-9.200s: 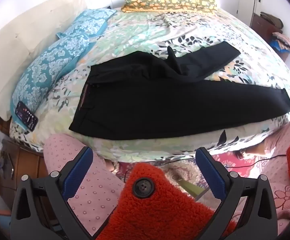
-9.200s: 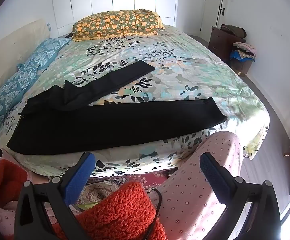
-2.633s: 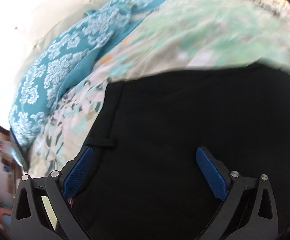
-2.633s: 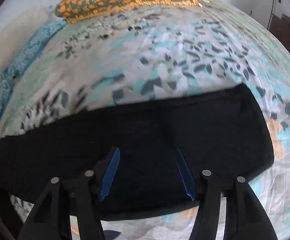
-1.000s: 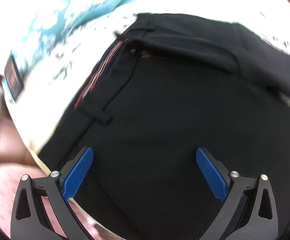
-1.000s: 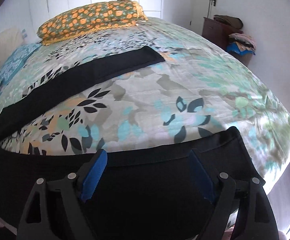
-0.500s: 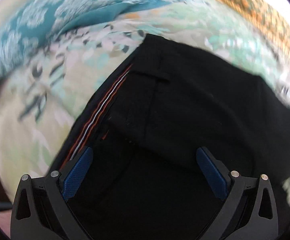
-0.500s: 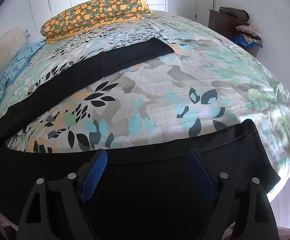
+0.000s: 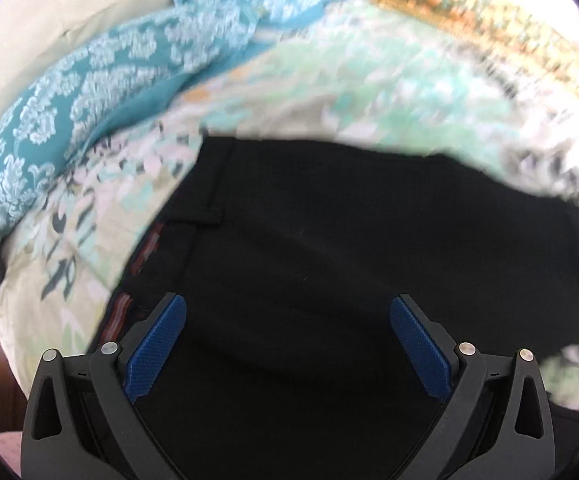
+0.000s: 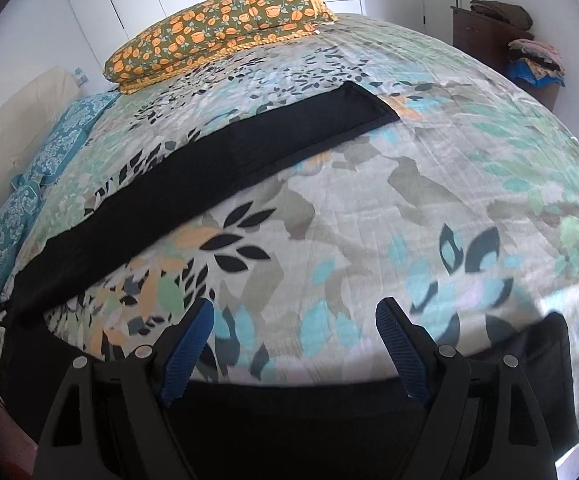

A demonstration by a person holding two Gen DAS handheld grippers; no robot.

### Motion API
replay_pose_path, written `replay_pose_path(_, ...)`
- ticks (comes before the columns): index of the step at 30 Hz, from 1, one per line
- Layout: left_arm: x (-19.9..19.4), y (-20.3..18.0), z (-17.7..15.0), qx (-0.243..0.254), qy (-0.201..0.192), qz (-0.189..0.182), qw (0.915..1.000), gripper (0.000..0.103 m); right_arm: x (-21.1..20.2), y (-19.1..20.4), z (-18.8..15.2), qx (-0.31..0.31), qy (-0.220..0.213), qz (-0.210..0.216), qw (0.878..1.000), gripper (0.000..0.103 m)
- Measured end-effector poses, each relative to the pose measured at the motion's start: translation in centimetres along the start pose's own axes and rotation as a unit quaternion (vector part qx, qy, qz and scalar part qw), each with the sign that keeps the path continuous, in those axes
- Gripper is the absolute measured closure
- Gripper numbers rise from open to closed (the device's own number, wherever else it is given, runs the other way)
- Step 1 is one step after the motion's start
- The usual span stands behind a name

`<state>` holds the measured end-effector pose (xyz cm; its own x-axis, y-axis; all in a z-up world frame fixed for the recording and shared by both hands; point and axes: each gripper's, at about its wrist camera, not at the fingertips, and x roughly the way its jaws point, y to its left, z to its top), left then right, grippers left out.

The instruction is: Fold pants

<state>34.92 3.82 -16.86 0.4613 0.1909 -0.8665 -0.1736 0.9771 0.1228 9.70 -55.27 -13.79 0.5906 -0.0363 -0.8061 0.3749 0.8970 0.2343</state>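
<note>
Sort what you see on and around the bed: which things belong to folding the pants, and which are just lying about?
Job in hand:
- black pants
- left tool
- right tool

Lying about:
- orange-flowered pillow
- teal pillow
- clothes pile on the dresser

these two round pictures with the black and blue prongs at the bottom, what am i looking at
Each picture comes from a fisheye camera mounted on a hand-held gripper; a person holds one in each hand, and there is no robot arm. The prongs are each gripper's jaws with blue pads.

One view is from the left gripper, over the waist end of the black pants. The other is from the right gripper, near the leg ends, with one pant leg angled across the floral bedspread of a bed. An orange-patterned pillow and teal pillows also lie on it.

Both jaws stand open and hold nothing.
</note>
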Motion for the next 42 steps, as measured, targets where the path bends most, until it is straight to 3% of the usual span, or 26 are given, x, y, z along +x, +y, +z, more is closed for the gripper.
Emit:
replay_pose_path(2, 2.2, 0.3, -0.5, -0.007, 0.008, 0.002, 0.9999, 0.000, 1.3, -1.1, 3.3, -0.004, 0.003, -0.006, 1.000, 0.020)
replay_pose_path(5, 1.9, -0.8, -2.3, 0.022, -0.057, 0.028, 0.9977, 0.000, 3.9, -3.1, 8.6, -0.018, 0.020, -0.029, 0.999, 0.018)
replay_pose_path(9, 2.7, -0.5, -2.0, 0.013, -0.065, 0.022, 0.9976, 0.000, 8.3, -6.6, 15.7, 0.010, 0.039, -0.050, 0.998, 0.018)
replay_pose_path(13, 2.5, -0.7, -2.3, 0.011, -0.081, 0.030, 0.9962, 0.000, 12.8, -8.3, 21.4, 0.049, 0.053, -0.035, 0.997, 0.018)
replay_pose_path(14, 2.6, -0.8, -2.3, 0.013, -0.085, 0.034, 0.9957, 0.001, 14.3, -8.4, 22.5, 0.052, 0.068, -0.032, 0.996, 0.017)
replay_pose_path(17, 2.9, -0.8, -2.5, 0.013, -0.092, 0.038, 0.9950, 0.001, 17.9, -8.0, 24.2, 0.045, 0.099, -0.036, 0.993, 0.000)
replay_pose_path(22, 2.9, -0.8, -2.6, 0.011, -0.097, 0.038, 0.9945, 0.001, 20.6, -7.4, 25.6, 0.014, 0.070, -0.086, 0.994, 0.000)
replay_pose_path(23, 2.9, -0.8, -2.6, 0.012, -0.098, 0.039, 0.9944, 0.001, 20.9, -7.5, 25.8, 0.011, 0.072, -0.080, 0.994, 0.003)
replay_pose_path(24, 3.0, -0.8, -2.6, 0.012, -0.098, 0.040, 0.9943, 0.001, 21.6, -7.5, 25.8, 0.007, 0.085, -0.065, 0.994, 0.017)
replay_pose_path(25, 3.0, -0.8, -2.6, 0.012, -0.099, 0.042, 0.9941, 0.001, 22.1, -7.4, 25.7, -0.002, 0.108, -0.055, 0.993, 0.028)
replay_pose_path(26, 3.0, -0.8, -2.6, 0.012, -0.100, 0.042, 0.9940, 0.001, 22.2, -7.0, 25.5, -0.023, 0.116, -0.072, 0.990, 0.044)
replay_pose_path(28, 3.1, -0.8, -2.6, 0.013, -0.100, 0.043, 0.9940, 0.001, 20.2, -5.8, 25.3, -0.067, 0.083, -0.084, 0.991, 0.090)
replay_pose_path(29, 3.1, -0.9, -2.5, 0.014, -0.100, 0.045, 0.9939, 0.001, 18.5, -5.1, 25.0, -0.084, 0.057, -0.073, 0.992, 0.098)
replay_pose_path(31, 3.1, -0.9, -2.5, 0.014, -0.099, 0.046, 0.9939, 0.001, 14.1, -2.8, 23.7, -0.128, 0.019, -0.028, 0.991, 0.098)
replay_pose_path(33, 3.1, -0.9, -2.5, 0.014, -0.099, 0.046, 0.9939, 0.001, 9.2, 0.9, 20.6, -0.211, 0.002, 0.001, 0.977, 0.098)
replay_pose_path(38, 3.1, -0.9, -2.4, 0.017, -0.098, 0.050, 0.9938, 0.001, -2.4, 6.8, 6.2, -0.358, 0.016, 0.062, 0.932, 0.098)
replay_pose_path(40, 3.1, -1.0, -2.3, 0.019, -0.098, 0.053, 0.9936, 0.001, -6.4, 6.2, 0.1, -0.364, 0.027, 0.072, 0.928, 0.098)
replay_pose_path(42, 3.0, -1.2, -2.3, 0.022, -0.098, 0.058, 0.9932, 0.001, -9.1, 3.7, -4.5, -0.333, 0.043, 0.051, 0.941, 0.098)
